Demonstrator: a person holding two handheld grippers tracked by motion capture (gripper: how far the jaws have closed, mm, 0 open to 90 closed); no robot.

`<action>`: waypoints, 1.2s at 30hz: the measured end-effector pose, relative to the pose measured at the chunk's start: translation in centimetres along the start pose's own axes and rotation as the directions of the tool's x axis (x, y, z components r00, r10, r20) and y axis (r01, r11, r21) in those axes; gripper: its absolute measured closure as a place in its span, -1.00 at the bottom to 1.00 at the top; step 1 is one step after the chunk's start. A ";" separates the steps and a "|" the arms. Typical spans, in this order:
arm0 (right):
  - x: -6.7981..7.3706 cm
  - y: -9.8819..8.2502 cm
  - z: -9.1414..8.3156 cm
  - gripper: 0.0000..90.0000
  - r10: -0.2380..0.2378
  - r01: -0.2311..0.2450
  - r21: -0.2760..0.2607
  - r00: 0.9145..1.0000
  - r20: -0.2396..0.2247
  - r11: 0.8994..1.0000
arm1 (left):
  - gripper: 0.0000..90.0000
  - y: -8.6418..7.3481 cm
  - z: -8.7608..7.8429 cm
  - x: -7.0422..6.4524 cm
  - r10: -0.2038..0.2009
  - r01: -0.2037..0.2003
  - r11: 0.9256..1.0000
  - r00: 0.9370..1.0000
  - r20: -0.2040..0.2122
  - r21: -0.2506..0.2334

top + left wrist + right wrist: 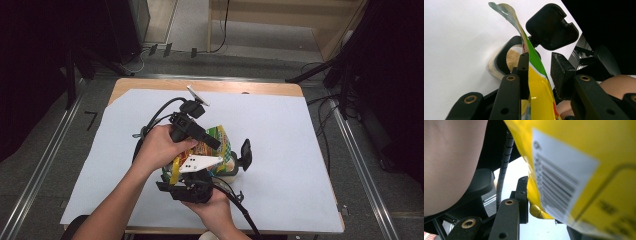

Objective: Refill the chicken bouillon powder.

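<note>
Left gripper (540,72) and right gripper (544,202) both clamp the yellow bag (540,100) (over a container (506,58)).

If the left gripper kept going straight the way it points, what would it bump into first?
Probably the open container with its black flip lid, lying just ahead of the left gripper on the white sheet. The yellow bag already sits between its jaws; depth is hard to judge.
</note>
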State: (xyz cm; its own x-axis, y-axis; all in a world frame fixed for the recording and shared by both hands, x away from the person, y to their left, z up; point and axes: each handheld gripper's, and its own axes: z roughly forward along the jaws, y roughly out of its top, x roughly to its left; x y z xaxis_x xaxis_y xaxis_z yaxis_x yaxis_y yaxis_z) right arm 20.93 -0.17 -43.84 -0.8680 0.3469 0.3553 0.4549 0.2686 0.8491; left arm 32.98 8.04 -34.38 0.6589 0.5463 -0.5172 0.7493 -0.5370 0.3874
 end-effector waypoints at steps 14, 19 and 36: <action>-0.1 -0.5 0.2 0.60 -0.038 0.039 -0.007 0.999 0.017 0.999 | 0.53 -0.2 0.1 0.1 0.010 -0.011 1.000 1.000 0.015 0.011; -0.1 -0.8 0.4 0.60 -0.056 0.056 -0.001 0.998 0.021 0.998 | 0.54 -0.2 0.2 0.2 0.013 -0.013 1.000 1.000 0.015 0.020; -0.3 -2.2 1.3 0.54 -0.103 0.102 0.036 0.994 0.029 0.994 | 0.60 -0.1 1.0 0.7 0.025 -0.026 0.999 0.999 0.036 0.036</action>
State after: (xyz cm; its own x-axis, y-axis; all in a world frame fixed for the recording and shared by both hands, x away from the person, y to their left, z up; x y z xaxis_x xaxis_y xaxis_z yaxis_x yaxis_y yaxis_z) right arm 20.46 0.30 -46.37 -0.9040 0.3432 0.2548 0.3712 0.3348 0.8661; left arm 33.30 7.91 -35.55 0.6744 0.5094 -0.5345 0.7291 -0.5738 0.3731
